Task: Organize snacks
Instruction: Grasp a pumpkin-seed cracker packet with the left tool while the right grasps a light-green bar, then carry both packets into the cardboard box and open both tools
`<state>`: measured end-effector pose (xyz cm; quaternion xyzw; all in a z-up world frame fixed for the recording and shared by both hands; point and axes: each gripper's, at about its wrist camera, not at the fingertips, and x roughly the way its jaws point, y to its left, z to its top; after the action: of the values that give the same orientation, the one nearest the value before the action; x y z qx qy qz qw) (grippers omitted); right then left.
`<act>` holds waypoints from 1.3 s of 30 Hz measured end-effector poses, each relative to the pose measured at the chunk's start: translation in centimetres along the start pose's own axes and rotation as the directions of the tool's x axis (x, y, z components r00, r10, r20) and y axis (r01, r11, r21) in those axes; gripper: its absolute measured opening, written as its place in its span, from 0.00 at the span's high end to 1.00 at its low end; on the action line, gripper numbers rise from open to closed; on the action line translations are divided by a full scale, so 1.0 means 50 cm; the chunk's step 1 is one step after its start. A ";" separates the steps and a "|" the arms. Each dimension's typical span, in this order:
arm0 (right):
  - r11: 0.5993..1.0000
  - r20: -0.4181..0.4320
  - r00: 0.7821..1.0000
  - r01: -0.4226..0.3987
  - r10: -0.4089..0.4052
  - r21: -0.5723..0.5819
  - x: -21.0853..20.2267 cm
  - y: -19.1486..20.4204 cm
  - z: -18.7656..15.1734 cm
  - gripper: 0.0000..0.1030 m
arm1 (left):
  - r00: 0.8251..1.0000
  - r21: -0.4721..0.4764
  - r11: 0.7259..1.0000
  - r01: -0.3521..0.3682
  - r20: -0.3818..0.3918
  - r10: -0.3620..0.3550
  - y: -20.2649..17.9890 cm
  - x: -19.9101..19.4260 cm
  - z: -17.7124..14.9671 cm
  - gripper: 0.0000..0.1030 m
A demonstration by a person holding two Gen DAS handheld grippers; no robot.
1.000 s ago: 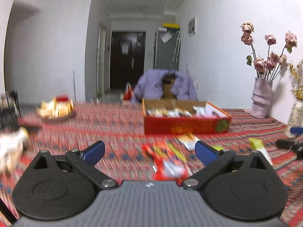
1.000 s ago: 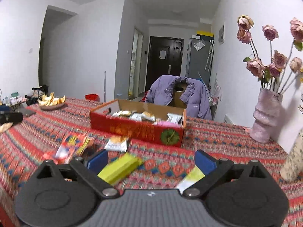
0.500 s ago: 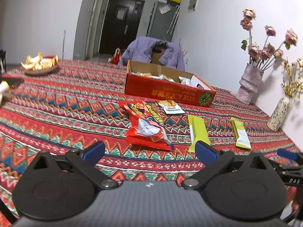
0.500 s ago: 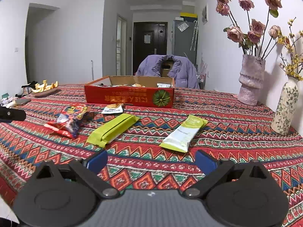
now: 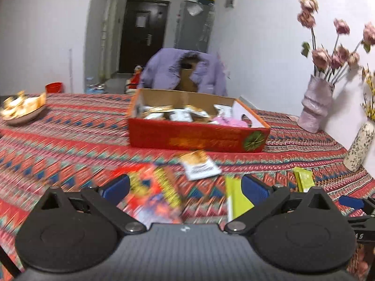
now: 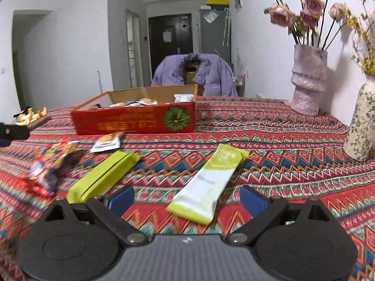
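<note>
My left gripper (image 5: 185, 189) is open just above the patterned tablecloth, and a blurred red snack bag (image 5: 152, 194) lies between its fingers, untouched. A small white packet (image 5: 199, 164) and a green packet (image 5: 236, 199) lie just ahead. My right gripper (image 6: 187, 199) is wide and its jaws are closing. The near end of a white-and-green packet (image 6: 211, 178) lies between them, with no pad pressing on it. A plain green packet (image 6: 105, 175) lies to its left. The red cardboard box (image 6: 133, 124), holding several snacks, stands behind.
A pink vase (image 6: 307, 79) of dried roses and a speckled vase (image 6: 362, 126) stand at the table's right, by the wall. A bowl of golden snacks (image 5: 21, 107) sits far left. A chair draped with a purple jacket (image 6: 194, 72) is behind the box.
The left gripper has moved forward, so the red bag now lies between its fingers. The right gripper has dropped and come forward to the white-and-green packet.
</note>
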<state>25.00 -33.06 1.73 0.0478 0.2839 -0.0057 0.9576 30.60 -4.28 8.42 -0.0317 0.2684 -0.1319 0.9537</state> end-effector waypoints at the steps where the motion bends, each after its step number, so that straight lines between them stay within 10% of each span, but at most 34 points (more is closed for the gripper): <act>1: 1.000 -0.009 1.000 0.003 -0.003 0.011 0.016 -0.007 0.007 0.11 | 1.000 0.006 1.000 0.007 -0.004 -0.007 -0.010 0.025 0.011 0.00; 7: 0.991 -0.087 0.996 0.002 0.010 0.135 0.126 -0.063 0.028 0.26 | 0.992 -0.018 1.000 0.000 -0.128 -0.002 -0.046 0.217 0.051 0.20; 12: 0.999 -0.115 0.993 -0.019 0.022 0.029 0.181 -0.049 0.054 0.59 | 0.973 -0.004 0.998 -0.060 -0.225 0.057 -0.059 0.346 0.044 0.20; 16: 0.998 -0.118 0.992 -0.058 0.054 -0.032 0.208 -0.036 0.075 0.62 | 0.970 0.043 0.991 -0.126 -0.203 0.133 -0.069 0.384 0.030 0.19; 23: 0.990 -0.117 0.988 -0.116 0.106 -0.081 0.232 -0.016 0.090 0.63 | 0.977 0.012 0.993 -0.119 -0.178 0.120 -0.073 0.373 0.032 0.57; 39: 0.988 -0.006 0.990 -0.141 0.141 -0.069 0.064 0.003 0.092 0.63 | 0.998 -0.034 0.998 -0.054 -0.023 0.054 -0.058 0.096 0.046 0.60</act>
<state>30.19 -33.29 3.83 0.0348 0.2802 0.0720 0.9566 35.08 -8.41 8.36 -0.0394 0.2819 -0.1017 0.9532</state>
